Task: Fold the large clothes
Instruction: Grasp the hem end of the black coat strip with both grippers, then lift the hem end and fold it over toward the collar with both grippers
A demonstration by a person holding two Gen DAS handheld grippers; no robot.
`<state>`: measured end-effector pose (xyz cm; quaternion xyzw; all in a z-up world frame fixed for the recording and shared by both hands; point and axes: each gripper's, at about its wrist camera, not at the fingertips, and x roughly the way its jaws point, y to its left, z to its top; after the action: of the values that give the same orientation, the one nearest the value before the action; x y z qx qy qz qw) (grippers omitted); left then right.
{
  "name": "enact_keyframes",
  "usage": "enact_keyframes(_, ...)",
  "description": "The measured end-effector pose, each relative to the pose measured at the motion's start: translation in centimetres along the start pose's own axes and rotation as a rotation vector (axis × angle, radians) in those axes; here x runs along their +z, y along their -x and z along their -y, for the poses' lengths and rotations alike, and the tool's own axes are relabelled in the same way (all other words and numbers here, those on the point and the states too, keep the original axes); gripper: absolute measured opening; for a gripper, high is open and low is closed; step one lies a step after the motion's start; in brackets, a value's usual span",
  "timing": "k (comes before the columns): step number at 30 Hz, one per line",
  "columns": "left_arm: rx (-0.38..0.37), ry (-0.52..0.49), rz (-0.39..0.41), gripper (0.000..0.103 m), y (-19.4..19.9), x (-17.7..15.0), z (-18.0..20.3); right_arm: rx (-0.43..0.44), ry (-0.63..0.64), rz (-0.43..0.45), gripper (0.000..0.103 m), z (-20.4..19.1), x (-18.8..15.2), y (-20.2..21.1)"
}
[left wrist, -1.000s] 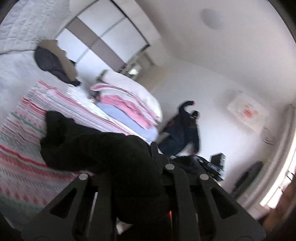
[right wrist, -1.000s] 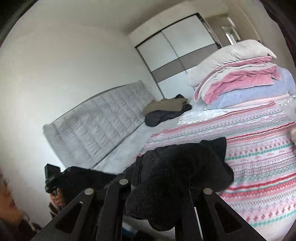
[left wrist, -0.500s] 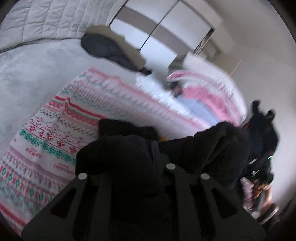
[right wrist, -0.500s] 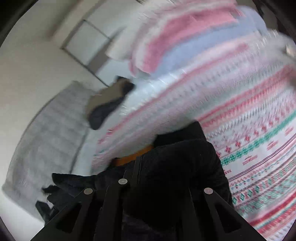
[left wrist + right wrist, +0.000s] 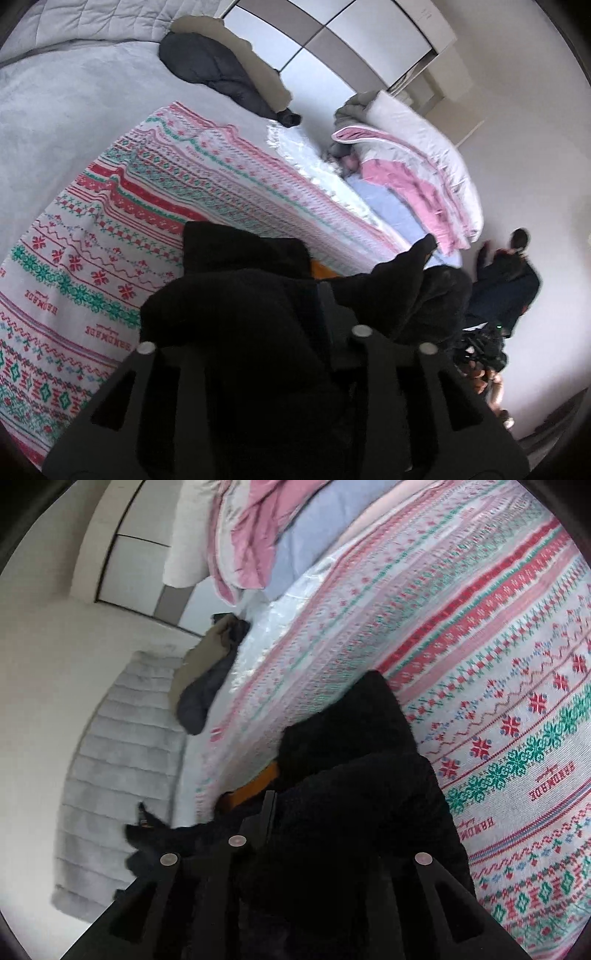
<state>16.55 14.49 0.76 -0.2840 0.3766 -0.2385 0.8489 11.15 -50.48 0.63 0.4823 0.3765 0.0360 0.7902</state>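
A large black fleecy garment (image 5: 236, 306) is bunched between the fingers of my left gripper (image 5: 284, 314), which is shut on it, above the patterned blanket. In the right wrist view the same black garment (image 5: 354, 775) fills my right gripper (image 5: 325, 812), also shut on it. An orange strip (image 5: 255, 788) shows at its inner edge, also in the left wrist view (image 5: 323, 268). The fingertips of both grippers are hidden by cloth. The garment stretches between the two grippers.
A red, green and white patterned blanket (image 5: 110, 221) covers the grey bed (image 5: 55, 103). A dark and tan jacket (image 5: 225, 77) lies at the far side. Folded pink, white and blue bedding (image 5: 413, 166) is stacked near the wardrobe (image 5: 351, 33). A padded headboard (image 5: 122, 760) stands behind.
Both grippers have tilted down toward the bed, carrying the black garment lower over the patterned blanket. The orange inner strip has come into view.
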Motion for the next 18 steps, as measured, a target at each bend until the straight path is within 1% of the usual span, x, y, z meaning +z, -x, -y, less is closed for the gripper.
enact_keyframes(2,-0.033,0.026,-0.016,0.049,0.5,0.1,-0.2,0.027,0.023,-0.010,0.024,-1.1,0.8,0.6)
enact_keyframes(5,-0.072,0.054,-0.019,0.055,1.7,0.1,-0.3,0.084,0.044,-0.026,0.036,-3.1,1.3,2.0)
enact_keyframes(6,-0.087,0.058,-0.016,0.057,2.3,0.0,-0.2,0.103,0.050,-0.030,0.049,-3.7,1.4,2.7)
enact_keyframes(7,-0.099,0.061,-0.015,0.058,2.8,0.0,-0.2,0.114,0.053,-0.006,0.068,-4.1,1.7,3.1)
enact_keyframes(8,-0.121,0.067,-0.010,0.063,3.3,-0.1,-0.2,0.124,0.057,0.031,0.074,-4.4,1.9,3.8)
enact_keyframes(9,-0.135,0.074,-0.003,0.069,3.9,0.0,-0.2,0.139,0.062,0.055,0.077,-4.5,1.9,4.9)
enact_keyframes(10,-0.134,0.083,0.017,0.075,4.5,0.0,-0.3,0.160,0.071,0.088,0.078,-4.8,2.4,5.6)
enact_keyframes(11,-0.121,0.091,0.065,0.087,5.5,0.1,-0.4,0.135,0.093,0.114,0.079,-5.2,2.8,6.0)
enact_keyframes(12,-0.117,0.088,0.106,0.090,6.3,0.3,-0.5,0.102,0.117,0.127,0.080,-5.5,2.8,6.4)
enact_keyframes(13,-0.112,0.076,0.146,0.091,7.1,0.5,-0.6,0.044,0.162,0.137,0.080,-6.0,3.0,6.2)
enact_keyframes(14,-0.091,0.065,0.165,0.092,7.4,0.7,-0.6,-0.008,0.208,0.124,0.080,-6.5,3.0,5.5)
enact_keyframes(15,-0.037,0.044,0.175,0.093,7.5,0.8,-0.6,-0.059,0.248,0.110,0.080,-6.8,3.0,4.6)
enact_keyframes(17,0.058,-0.008,0.163,0.093,6.4,0.8,-0.4,-0.144,0.316,0.086,0.080,-7.2,2.6,2.9)
enact_keyframes(18,0.096,-0.036,0.147,0.093,5.6,0.7,-0.4,-0.214,0.364,0.065,0.080,-7.3,2.5,1.3)
